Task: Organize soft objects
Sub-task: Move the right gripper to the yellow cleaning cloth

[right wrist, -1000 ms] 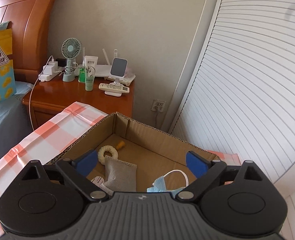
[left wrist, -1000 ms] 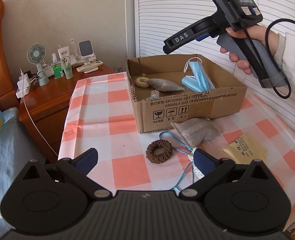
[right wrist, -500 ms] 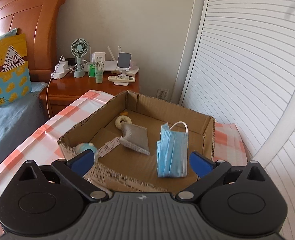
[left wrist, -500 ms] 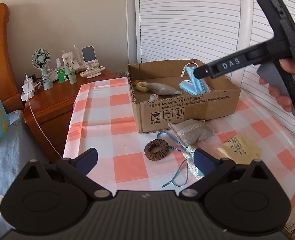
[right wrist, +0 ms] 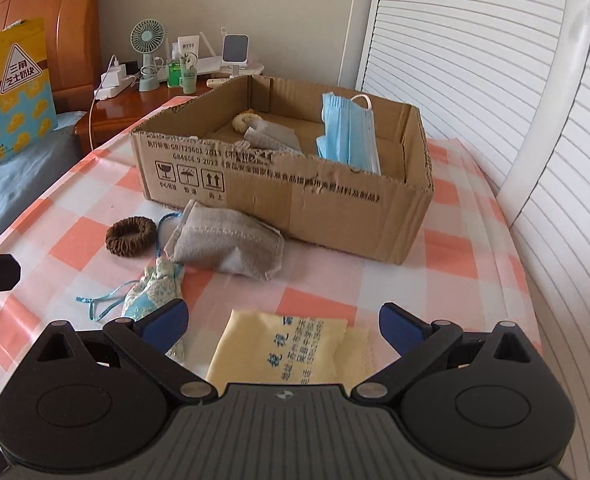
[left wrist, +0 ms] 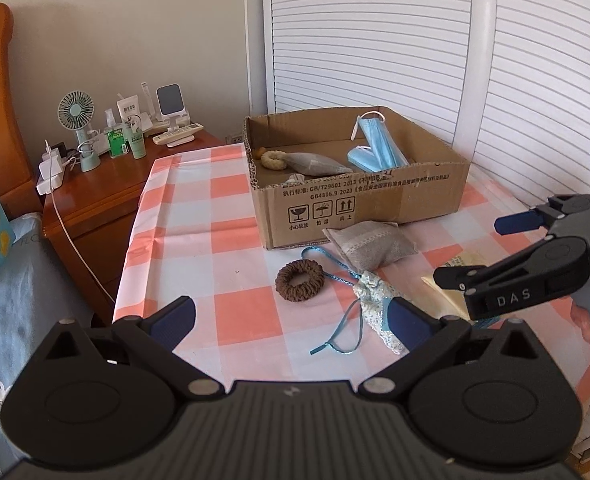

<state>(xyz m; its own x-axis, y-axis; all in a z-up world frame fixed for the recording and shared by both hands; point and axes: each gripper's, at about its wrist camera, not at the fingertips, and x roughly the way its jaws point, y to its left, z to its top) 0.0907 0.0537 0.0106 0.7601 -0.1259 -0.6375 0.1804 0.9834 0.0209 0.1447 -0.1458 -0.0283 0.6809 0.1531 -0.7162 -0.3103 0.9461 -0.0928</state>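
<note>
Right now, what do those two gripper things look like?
Both are black plastic. The left gripper has two round discs on a ribbed body and dark blue pads. The right gripper looks the same, with white letters "DAS" on its side.

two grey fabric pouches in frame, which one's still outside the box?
The larger grey pouch lying on the checked tablecloth against the front of the cardboard box. The other grey pouch is inside the box, beside the cream ring.

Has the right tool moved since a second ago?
Yes. In the left wrist view the right tool has dropped from above the cardboard box to low over the tablecloth, near the yellow packet.
</note>
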